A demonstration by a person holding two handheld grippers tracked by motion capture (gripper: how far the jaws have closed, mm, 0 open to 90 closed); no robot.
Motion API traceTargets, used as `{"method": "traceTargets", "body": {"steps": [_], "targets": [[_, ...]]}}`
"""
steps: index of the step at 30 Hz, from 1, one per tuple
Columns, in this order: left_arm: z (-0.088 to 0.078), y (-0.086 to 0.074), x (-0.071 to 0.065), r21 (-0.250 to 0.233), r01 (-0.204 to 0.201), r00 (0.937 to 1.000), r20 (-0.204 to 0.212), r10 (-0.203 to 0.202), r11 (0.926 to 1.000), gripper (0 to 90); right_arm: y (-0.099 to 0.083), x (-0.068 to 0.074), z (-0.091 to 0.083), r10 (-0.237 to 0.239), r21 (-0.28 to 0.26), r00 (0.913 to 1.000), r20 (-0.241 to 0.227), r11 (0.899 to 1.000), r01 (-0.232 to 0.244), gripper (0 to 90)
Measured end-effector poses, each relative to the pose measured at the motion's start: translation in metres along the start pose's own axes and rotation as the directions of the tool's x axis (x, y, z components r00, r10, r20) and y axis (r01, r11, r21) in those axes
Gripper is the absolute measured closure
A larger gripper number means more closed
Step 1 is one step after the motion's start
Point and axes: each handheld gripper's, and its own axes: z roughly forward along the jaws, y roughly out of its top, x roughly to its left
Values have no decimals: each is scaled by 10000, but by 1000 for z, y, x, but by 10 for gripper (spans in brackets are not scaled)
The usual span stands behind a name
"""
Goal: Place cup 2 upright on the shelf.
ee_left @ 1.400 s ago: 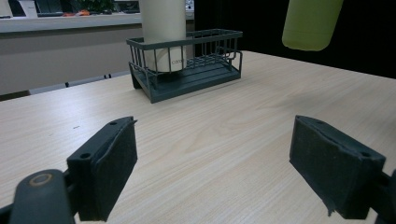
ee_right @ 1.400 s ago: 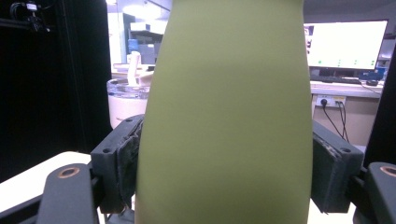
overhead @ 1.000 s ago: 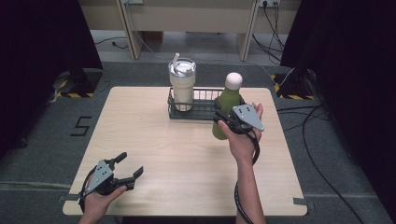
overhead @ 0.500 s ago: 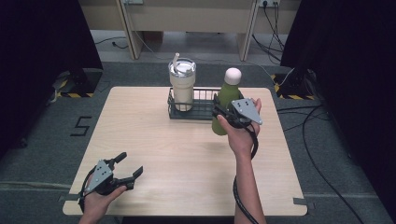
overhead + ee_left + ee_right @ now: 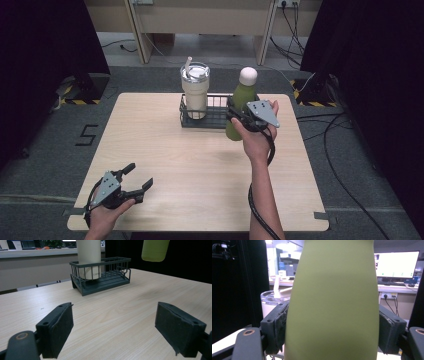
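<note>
The right hand-held gripper point(image 5: 239, 116) is clamped on a green bottle point(image 5: 240, 100) with a white cap, holding it upright in the air just beside the right end of the wire basket point(image 5: 215, 120); in the left gripper view its base hangs clear above the counter point(image 5: 200, 170). A cream tumbler point(image 5: 195, 90) with a straw stands in the basket's left half. To finish well, the bottle probably wants to go over the free right half, kept plumb, and be lowered until its base meets the basket floor before the jaws let go; whether it already clears the rim is hard to judge from above. The left hand-held gripper point(image 5: 134, 181) rests open, empty, near the counter's front left corner. Compared with a second ago, the bottle sits higher and a little nearer the basket; the left gripper has not moved.
</note>
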Motion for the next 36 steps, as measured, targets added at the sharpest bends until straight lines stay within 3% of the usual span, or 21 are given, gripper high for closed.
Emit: {"method": "traceTargets", "body": {"steps": [36], "targets": [[-3,1,3,-88,40,9999,-135,-41,10000,147,21,6,35,69,-72,10000,4,10000,-69,246]]}}
